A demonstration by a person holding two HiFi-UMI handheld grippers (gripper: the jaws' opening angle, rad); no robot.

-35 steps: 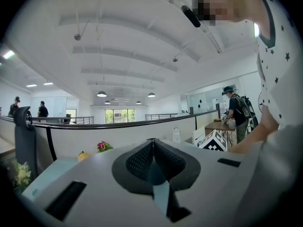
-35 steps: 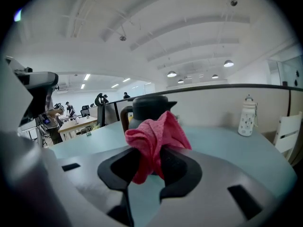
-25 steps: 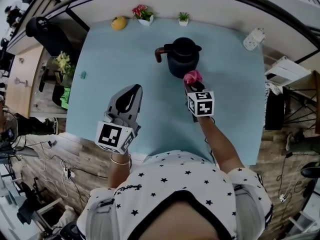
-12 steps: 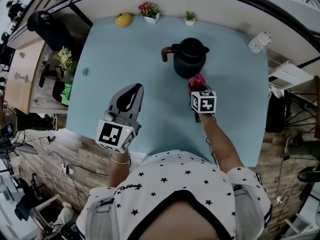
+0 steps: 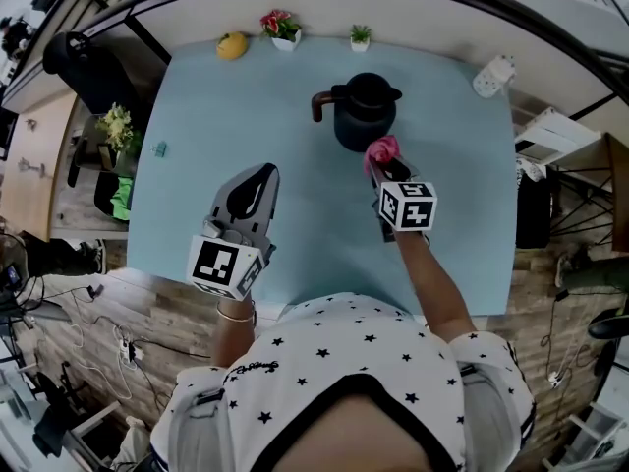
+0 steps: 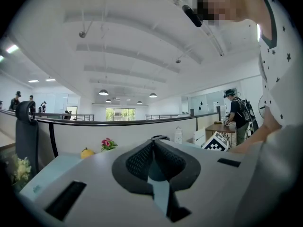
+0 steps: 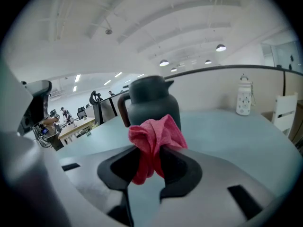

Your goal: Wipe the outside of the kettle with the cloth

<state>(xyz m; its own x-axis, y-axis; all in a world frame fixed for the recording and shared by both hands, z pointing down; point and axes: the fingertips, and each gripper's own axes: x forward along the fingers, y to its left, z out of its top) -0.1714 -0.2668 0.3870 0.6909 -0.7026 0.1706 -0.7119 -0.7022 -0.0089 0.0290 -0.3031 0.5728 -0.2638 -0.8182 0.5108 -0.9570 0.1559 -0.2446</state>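
Staying clamped on cloth beside kettle, right gripper; left gripper unmoved

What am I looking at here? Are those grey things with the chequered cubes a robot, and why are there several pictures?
It is not a robot. A person holds a two-jaw gripper in each hand. The head view comes from a camera on the person's head, looking down. The two gripper views come from cameras riding on each gripper, looking along its jaws. On the light blue table stand a dark kettle, a yellow fruit, a potted flower and a small green plant. The right gripper is clamped on a pink cloth, just in front of the kettle. The left gripper is shut and empty, nearer the person.
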